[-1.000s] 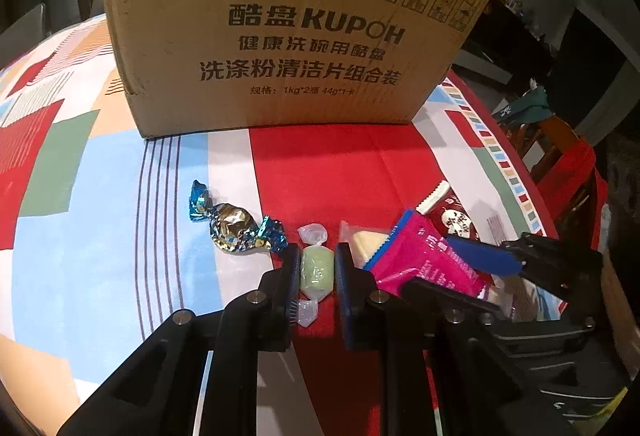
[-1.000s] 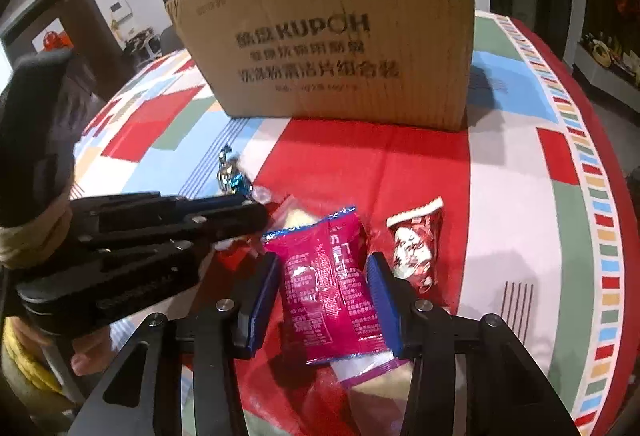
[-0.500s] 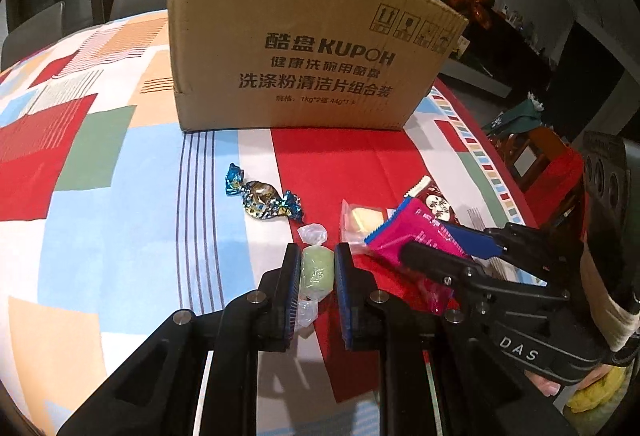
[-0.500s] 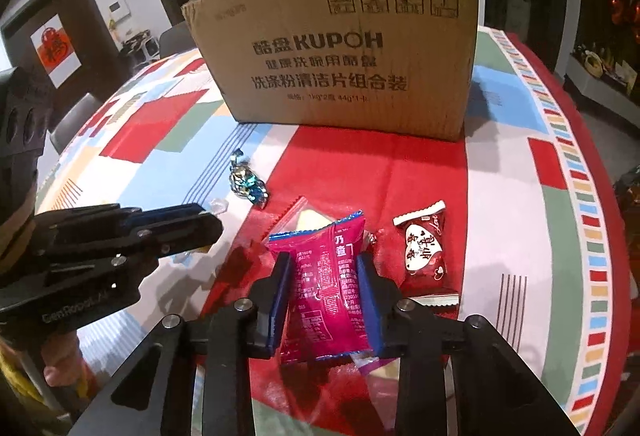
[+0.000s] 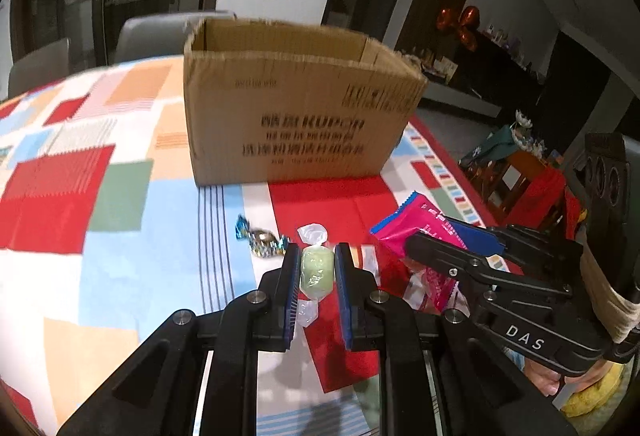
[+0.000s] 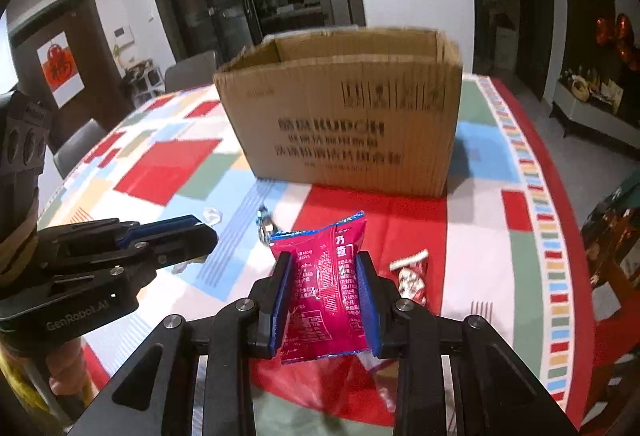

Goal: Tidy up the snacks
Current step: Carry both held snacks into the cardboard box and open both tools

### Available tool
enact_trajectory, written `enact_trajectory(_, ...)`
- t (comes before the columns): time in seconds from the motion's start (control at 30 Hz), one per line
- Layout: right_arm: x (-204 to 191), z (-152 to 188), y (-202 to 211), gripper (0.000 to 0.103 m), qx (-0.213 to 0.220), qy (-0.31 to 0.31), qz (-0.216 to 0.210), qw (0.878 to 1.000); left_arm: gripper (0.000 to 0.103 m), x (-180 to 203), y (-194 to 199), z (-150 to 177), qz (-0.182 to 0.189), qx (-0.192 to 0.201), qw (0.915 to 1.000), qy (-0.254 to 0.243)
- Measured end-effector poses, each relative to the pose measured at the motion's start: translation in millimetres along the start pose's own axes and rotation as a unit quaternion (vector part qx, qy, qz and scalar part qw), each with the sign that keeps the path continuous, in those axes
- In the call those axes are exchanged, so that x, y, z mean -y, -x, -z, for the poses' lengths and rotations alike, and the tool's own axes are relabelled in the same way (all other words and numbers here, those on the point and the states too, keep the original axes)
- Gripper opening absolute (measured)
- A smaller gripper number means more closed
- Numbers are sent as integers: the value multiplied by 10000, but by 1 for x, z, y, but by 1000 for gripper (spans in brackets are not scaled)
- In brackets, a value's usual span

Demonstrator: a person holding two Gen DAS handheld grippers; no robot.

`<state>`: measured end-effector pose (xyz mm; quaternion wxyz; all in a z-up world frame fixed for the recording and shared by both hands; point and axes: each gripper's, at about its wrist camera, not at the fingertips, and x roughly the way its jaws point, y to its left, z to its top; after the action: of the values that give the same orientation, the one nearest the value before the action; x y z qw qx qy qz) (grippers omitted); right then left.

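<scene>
My left gripper (image 5: 317,272) is shut on a pale green wrapped candy (image 5: 316,270) and holds it above the tablecloth. My right gripper (image 6: 325,286) is shut on a magenta snack packet (image 6: 326,288), also lifted; the packet shows in the left wrist view (image 5: 416,232) too. An open cardboard box (image 5: 296,108) stands ahead of both grippers, and appears in the right wrist view (image 6: 344,116). A blue-gold wrapped candy (image 5: 260,236) lies on the cloth left of the left gripper. A red-white wrapped sweet (image 6: 410,274) lies right of the right gripper.
The table wears a colourful patchwork cloth (image 5: 80,196) with a red border at the right edge (image 6: 560,276). Grey chairs (image 5: 160,32) stand behind the box. A chair with red fabric (image 5: 536,188) stands off the right side.
Both grippers have risen with their snacks, so the box's open top now shows. The right gripper closed on the magenta packet from an open stance a second ago.
</scene>
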<state>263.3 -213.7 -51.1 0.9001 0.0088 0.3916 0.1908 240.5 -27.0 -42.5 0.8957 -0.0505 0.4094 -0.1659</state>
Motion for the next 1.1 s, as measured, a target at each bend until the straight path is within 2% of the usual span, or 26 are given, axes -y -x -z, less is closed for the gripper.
enact_trajectory(0.53,-8,-67,44,32,954,37,51,9954,18,4,44,-63,-291,827,9957,-305)
enact_trajectory(0.83,-8,-103,53,32,1280,40,10,9918,18,5,55,-101,-347,1137,9920,-425)
enact_trajectory(1.1,-2,-133,40,32,1310,41,7,9914,18,0,44,-129,-467,1195,9903,-524)
